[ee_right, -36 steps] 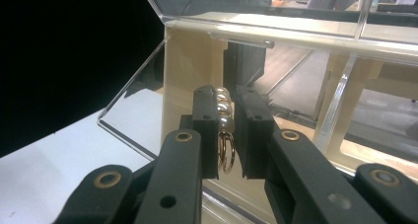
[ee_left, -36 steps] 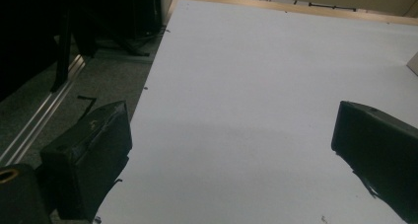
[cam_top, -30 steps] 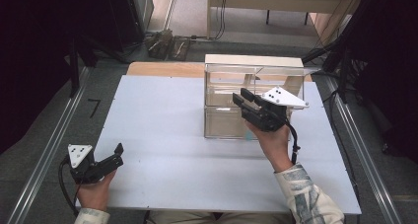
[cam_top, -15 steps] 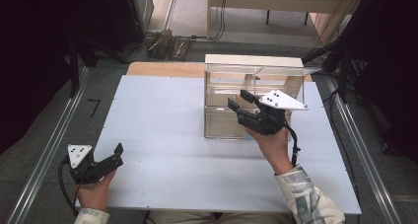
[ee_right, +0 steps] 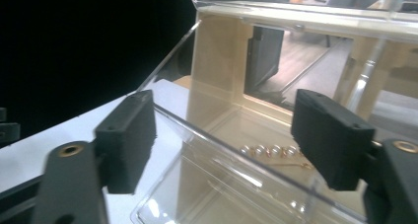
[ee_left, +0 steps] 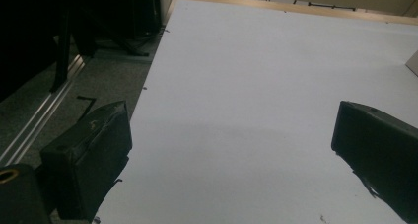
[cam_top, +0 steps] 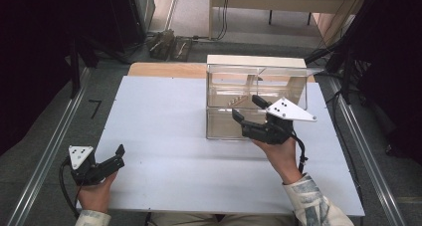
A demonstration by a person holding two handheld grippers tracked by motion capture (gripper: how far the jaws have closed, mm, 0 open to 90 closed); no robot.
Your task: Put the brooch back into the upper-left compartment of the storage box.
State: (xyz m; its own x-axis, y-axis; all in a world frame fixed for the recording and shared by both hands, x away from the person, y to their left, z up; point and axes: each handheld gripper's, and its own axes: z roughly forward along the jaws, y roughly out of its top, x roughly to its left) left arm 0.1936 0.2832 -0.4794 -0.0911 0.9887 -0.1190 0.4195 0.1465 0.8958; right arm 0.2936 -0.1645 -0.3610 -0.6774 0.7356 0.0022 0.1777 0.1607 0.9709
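Observation:
A clear two-tier display box (cam_top: 256, 74) stands at the back right of the white table (cam_top: 164, 136). My right gripper (cam_top: 247, 108) is at the box's front, and its jaws have just been opening. In the right gripper view they (ee_right: 224, 140) stand wide apart. The edge of a clear panel (ee_right: 207, 130) runs between them without touching either pad. A short strand of pearls (ee_right: 268, 150) lies on the shelf behind it. My left gripper (cam_top: 118, 155) rests at the table's front left corner, open, with bare tabletop between its jaws (ee_left: 231, 150).
The box has a cream back wall and top (cam_top: 256, 61). A wooden strip (cam_top: 164, 69) borders the table's far edge. Metal rails (cam_top: 50, 151) run along the floor on both sides, and dark equipment stands beyond the left edge.
The right gripper's jaws have spread from nearly closed to wide open, and the hand has drawn slightly back from the box front. The left gripper has stayed where it was.

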